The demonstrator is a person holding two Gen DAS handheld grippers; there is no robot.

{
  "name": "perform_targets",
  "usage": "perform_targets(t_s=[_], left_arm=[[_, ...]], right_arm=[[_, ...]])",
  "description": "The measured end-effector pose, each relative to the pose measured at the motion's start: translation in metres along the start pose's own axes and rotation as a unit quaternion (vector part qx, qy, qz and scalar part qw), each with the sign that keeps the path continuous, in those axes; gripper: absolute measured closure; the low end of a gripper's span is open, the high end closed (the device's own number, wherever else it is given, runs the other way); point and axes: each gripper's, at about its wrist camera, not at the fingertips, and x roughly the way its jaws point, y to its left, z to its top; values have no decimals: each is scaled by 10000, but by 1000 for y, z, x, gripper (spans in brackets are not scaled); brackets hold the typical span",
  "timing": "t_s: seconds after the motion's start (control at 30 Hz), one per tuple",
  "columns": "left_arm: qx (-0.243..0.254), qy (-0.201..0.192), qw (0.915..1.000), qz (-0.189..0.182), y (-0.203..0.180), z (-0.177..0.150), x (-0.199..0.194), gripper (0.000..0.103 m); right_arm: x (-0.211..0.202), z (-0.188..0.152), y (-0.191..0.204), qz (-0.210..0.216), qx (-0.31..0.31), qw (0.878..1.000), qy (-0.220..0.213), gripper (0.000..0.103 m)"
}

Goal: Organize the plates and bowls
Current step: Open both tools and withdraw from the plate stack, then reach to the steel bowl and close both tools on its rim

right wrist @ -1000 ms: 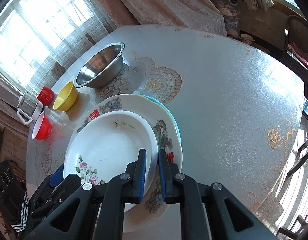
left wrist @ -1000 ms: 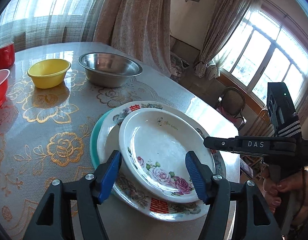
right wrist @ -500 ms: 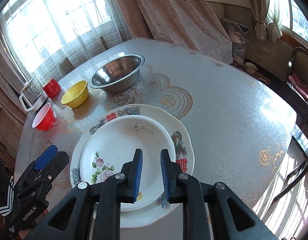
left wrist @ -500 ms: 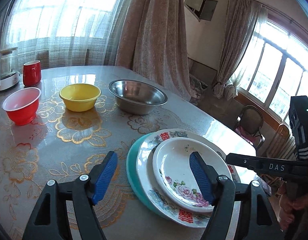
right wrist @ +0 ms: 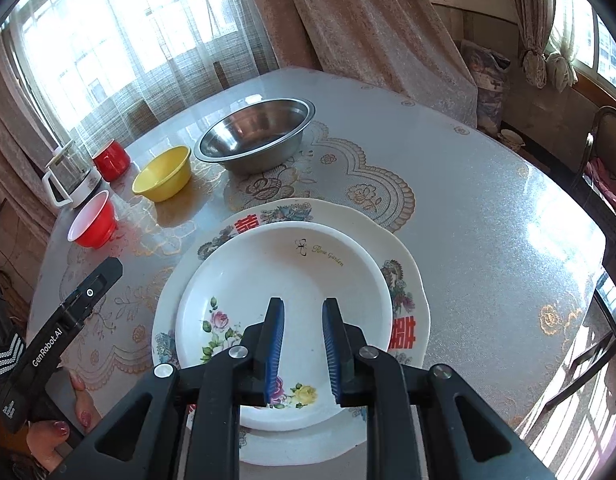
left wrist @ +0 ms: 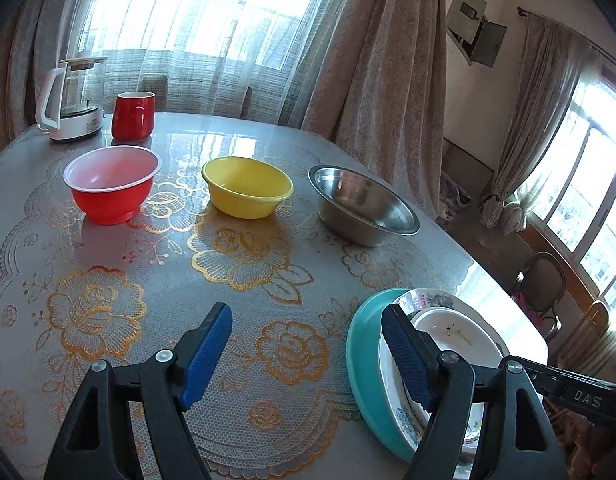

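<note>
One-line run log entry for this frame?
plates: three stacked, white floral plate on top | bowls: unstacked | left gripper: open, empty | right gripper: slightly open, empty

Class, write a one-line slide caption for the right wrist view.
Right claw, slightly open and empty, above stacked plates; steel bowl, yellow bowl and red bowl beyond.

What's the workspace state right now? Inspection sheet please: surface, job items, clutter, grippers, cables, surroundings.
Surface: round table under a clear cover with gold floral lace.
Job's things: rose plate stacked on a patterned plate, teal plate at the bottom; red bowl, yellow bowl and steel bowl stand apart in a row.
Clutter: red mug, glass kettle.
Grippers: left gripper open, empty, over the table beside the stack; right gripper slightly open, empty, over the rose plate.
Cables: nothing seen.
Surroundings: curtains, windows, a chair.
</note>
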Motion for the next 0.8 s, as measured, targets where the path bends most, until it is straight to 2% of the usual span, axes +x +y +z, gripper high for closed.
perform_targets(t_s=[0.3, 0.63, 0.8], left_arm=[[-52, -36, 9997, 217, 10, 3, 2, 25], [-164, 92, 9994, 287, 19, 4, 11, 25], [-84, 176, 9993, 316, 15, 1, 17, 25]], right_arm=[[6, 7, 11, 21, -146, 9999, 40, 83], [19, 34, 18, 2, -381, 9993, 18, 79], [29, 54, 15, 157, -339, 9993, -29, 71]])
